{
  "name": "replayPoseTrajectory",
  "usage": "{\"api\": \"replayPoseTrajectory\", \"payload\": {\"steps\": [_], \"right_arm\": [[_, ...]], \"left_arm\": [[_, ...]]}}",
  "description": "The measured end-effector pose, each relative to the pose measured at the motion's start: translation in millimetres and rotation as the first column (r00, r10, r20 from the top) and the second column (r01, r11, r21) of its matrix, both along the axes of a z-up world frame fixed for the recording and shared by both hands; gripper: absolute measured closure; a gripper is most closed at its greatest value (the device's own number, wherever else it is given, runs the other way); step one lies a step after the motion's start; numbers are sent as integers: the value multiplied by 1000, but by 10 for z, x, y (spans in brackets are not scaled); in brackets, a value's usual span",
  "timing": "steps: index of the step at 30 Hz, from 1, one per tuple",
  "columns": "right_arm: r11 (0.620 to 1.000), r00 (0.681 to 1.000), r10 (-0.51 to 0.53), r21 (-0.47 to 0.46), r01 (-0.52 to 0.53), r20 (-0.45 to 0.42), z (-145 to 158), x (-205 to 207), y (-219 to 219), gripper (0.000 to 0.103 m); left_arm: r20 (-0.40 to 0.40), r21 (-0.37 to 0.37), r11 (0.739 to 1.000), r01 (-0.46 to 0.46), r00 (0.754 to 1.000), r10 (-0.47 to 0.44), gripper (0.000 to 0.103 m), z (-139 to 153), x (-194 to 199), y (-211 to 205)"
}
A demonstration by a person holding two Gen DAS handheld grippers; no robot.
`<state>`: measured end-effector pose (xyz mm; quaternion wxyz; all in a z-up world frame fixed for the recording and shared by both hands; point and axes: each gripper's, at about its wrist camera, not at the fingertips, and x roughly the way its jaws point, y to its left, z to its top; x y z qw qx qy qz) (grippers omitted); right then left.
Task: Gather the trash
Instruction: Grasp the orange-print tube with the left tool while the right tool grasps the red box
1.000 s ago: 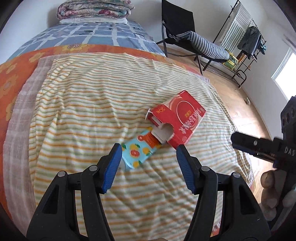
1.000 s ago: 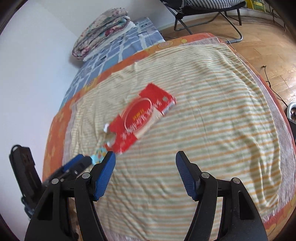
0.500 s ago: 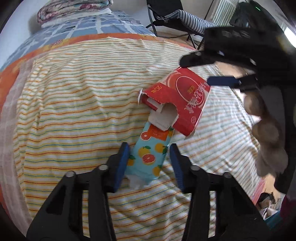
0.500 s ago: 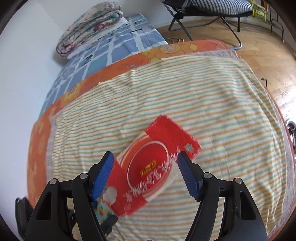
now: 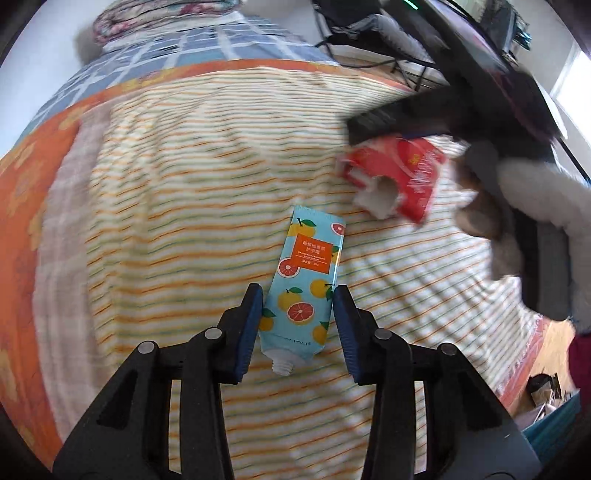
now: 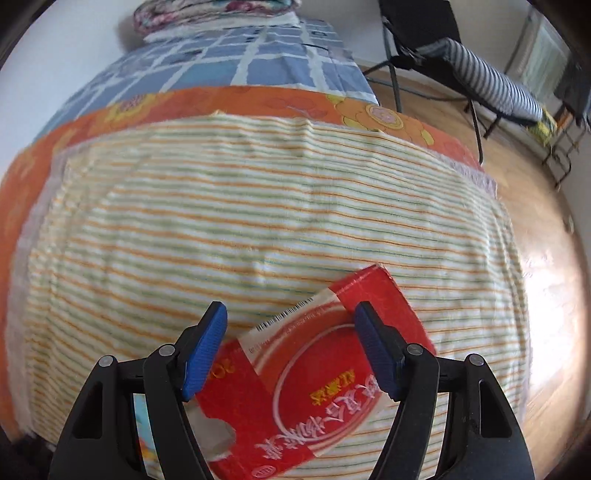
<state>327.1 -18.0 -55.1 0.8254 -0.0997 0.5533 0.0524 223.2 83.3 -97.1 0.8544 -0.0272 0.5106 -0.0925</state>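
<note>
A light blue tube [image 5: 303,288] printed with orange slices lies on the striped blanket [image 5: 166,221], its open neck pointing at me. My left gripper [image 5: 297,299] is shut on its lower half, a blue pad against each side. The torn red carton [image 5: 402,173] sits up and to the right of the tube, apart from it. My right gripper [image 6: 288,325] hangs over the carton [image 6: 325,387] with its jaws open, astride it. The carton lies askew between the pads with its edges close to both. One dark finger [image 5: 406,114] and the hand [image 5: 480,221] holding that gripper show in the left wrist view.
The bed carries an orange flowered cover [image 6: 258,103] and a blue checked sheet [image 6: 258,62], with a folded quilt [image 6: 218,14] at the far end. Right of the bed are wooden floor [image 6: 546,258] and a black chair with a striped cushion [image 6: 480,74].
My left gripper's jaws narrowed onto the tube, which now lies clear of the carton that covered its end. My right gripper swung over the carton and came down around it.
</note>
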Motion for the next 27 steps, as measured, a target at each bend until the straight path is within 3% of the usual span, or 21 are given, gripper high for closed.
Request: {"api": "replayPoseTrajectory", "payload": {"steps": [6,8,9,12,14,16,17,18,19,20,22,27], "right_arm": [[978,987,156,-132,-160,-39,-50,-322,-131,32],[970,979,193,-136,-199,-58,-49,-465,-263,32],[968,978,200,-141,-208,-66,-60,-500,-322,32],[965,976,201,-153,-212,-86,-82,-710,-608,32],[979,983,157,-116,-168,-98,-73,-789,-865,32],[993,987,121,5,-121,-105,-12,-832,-1089,32],[991,989,100,94,-90,-106,34,-853,-1222,32],[982,990,86,176,-66,-108,77,-864,-1343,32],[974,992,75,222,-50,-102,105,-877,-1419,32],[965,995,60,259,-36,-85,147,-879,-1507,32],[961,998,35,278,-19,-55,202,-865,-1592,32],[966,998,55,253,-46,-30,135,-806,-1559,22]], "left_arm": [[6,-27,997,-66,998,66,64,86,-120,268],[7,-34,998,-56,998,56,79,118,-149,246],[-1,-26,999,-43,999,43,96,118,-146,211],[-10,-24,1000,-5,1000,5,96,119,-188,88],[-18,-5,1000,16,1000,-16,96,94,-208,-4],[-22,6,1000,18,1000,-18,96,93,-235,-48],[-22,11,1000,11,1000,-11,94,102,-237,-48],[-29,21,1000,-5,1000,5,80,117,-229,-34],[-29,27,1000,-14,999,14,51,131,-221,-21],[-10,41,999,-32,999,33,37,158,-219,2],[33,47,997,-55,998,54,31,192,-229,50],[-7,69,996,-55,998,56,31,54,-105,60]]}}
